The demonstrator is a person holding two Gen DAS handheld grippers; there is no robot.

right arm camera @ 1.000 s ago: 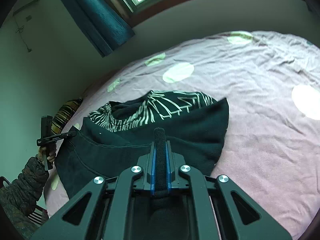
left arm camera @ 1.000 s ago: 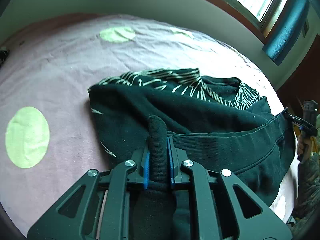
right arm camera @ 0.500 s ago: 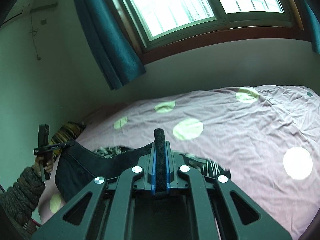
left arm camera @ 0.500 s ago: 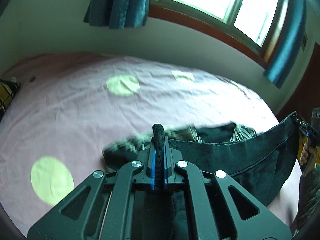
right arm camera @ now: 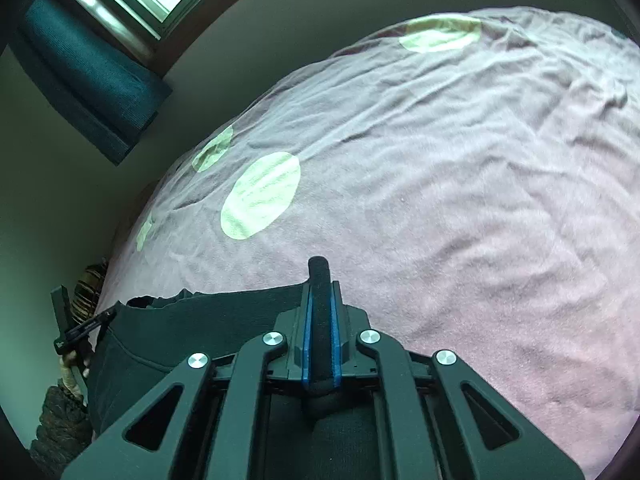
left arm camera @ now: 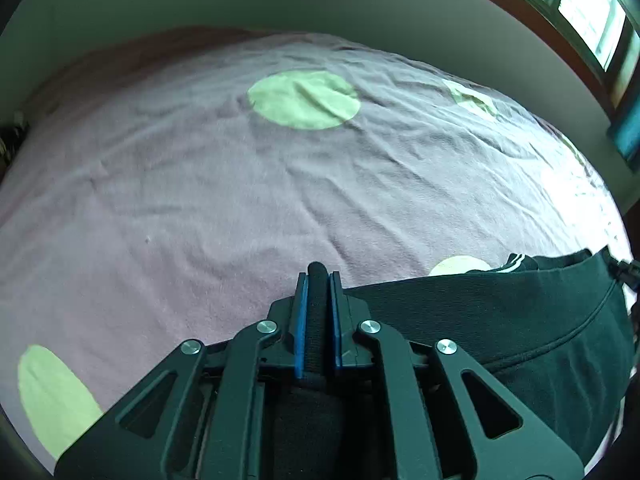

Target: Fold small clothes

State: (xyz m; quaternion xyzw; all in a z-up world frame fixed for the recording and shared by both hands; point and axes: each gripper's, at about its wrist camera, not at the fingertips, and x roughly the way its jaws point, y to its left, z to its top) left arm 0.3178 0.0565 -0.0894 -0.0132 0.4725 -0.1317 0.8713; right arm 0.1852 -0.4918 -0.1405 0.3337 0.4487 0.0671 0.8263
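Observation:
A dark green garment point(left arm camera: 500, 320) hangs stretched between my two grippers above the bed. My left gripper point(left arm camera: 318, 276) is shut on a rolled fold of its edge, and the cloth runs right to the right gripper point(left arm camera: 624, 270) at the frame's edge. In the right wrist view, my right gripper point(right arm camera: 320, 272) is shut on another fold of the garment point(right arm camera: 192, 332). From there the cloth stretches left to the left gripper point(right arm camera: 84, 328), held by a hand point(right arm camera: 72, 364). A white-striped bit point(left arm camera: 514, 260) shows at the top edge. The rest of the garment is hidden below the grippers.
The pink bedsheet point(left arm camera: 280, 200) with pale green circles point(left arm camera: 304, 100) spreads out ahead of both grippers. A wall runs behind the bed, with a window and teal curtain point(right arm camera: 92, 80). A striped cushion point(right arm camera: 90, 284) lies at the bed's far left edge.
The garment, lying spread on the bed a second ago, has been lifted by its edge. Both grippers rose, then swung forward and down over the bare sheet, still gripping.

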